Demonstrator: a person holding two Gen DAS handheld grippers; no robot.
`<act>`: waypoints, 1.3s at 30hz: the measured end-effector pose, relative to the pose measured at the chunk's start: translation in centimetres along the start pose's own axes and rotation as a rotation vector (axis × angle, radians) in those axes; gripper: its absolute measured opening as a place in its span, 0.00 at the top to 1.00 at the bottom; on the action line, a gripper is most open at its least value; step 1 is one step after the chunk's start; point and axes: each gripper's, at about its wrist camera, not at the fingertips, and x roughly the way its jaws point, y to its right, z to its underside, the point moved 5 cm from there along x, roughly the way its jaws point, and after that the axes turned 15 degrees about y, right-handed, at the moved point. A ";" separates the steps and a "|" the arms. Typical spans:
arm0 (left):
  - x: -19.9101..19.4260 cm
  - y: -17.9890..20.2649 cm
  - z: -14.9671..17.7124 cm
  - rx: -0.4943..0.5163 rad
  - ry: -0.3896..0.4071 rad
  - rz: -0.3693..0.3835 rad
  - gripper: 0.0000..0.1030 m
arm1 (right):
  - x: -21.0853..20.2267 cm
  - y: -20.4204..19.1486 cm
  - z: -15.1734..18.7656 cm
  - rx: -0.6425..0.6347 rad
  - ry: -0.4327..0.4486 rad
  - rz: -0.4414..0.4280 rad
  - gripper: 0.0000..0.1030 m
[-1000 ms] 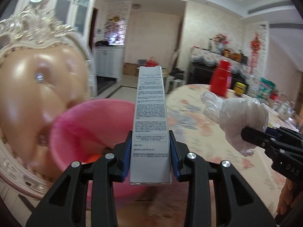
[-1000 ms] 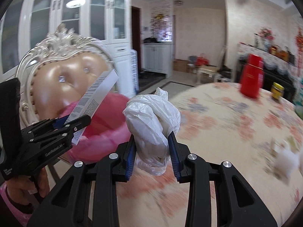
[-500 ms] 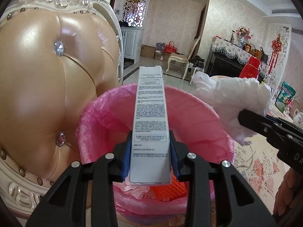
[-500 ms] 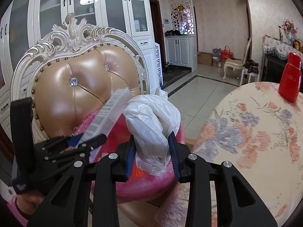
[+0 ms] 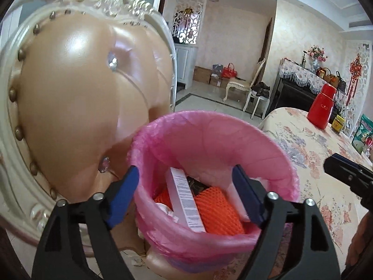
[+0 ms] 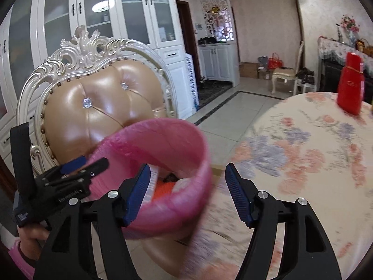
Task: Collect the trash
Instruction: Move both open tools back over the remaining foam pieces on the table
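I have both sets of tongs spread wide and carrying nothing. My left tongs (image 5: 185, 192) hang directly over the pink-lined bin (image 5: 275, 154), their blue pads straddling its mouth. Inside the bin lies the long white printed box (image 5: 186, 199), slanted across an orange foam net (image 5: 216, 212), with pale crumpled plastic (image 5: 235, 192) tucked against the bin's right inner wall and something dark just behind the box that I cannot identify.

My right tongs (image 6: 186, 193) sit at the near right side of the bin (image 6: 186, 140), one pad in front of its rim and the other out over the floral worktop (image 6: 303, 154); that view is smeared by motion blur low down. From there I see the left tongs (image 6: 81, 166) at the bin's left edge, and from the left view the right tongs' tip (image 5: 345, 171) pokes in to the right of the bin.

Behind the bin stands a tan tufted chair (image 5: 77, 107) with a cream carved frame. A red flask (image 5: 322, 107) stands on the worktop, well beyond the bin.
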 end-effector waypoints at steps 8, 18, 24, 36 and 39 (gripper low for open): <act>-3.7 10.0 -0.9 0.112 0.090 0.194 0.05 | -7.9 6.2 -0.8 -0.040 0.067 0.161 0.37; -8.2 26.6 1.5 0.180 0.060 0.507 0.05 | -20.4 17.9 1.2 0.006 0.112 0.437 0.34; -9.1 37.1 3.9 0.206 -0.008 0.654 0.05 | -26.9 24.7 3.3 0.070 0.127 0.605 0.34; -5.5 50.4 8.2 0.254 -0.069 0.613 0.05 | -35.4 35.1 7.2 0.275 0.187 0.852 0.34; -4.3 50.9 9.6 0.235 -0.114 0.618 0.05 | -35.8 36.6 8.5 0.315 0.156 0.893 0.34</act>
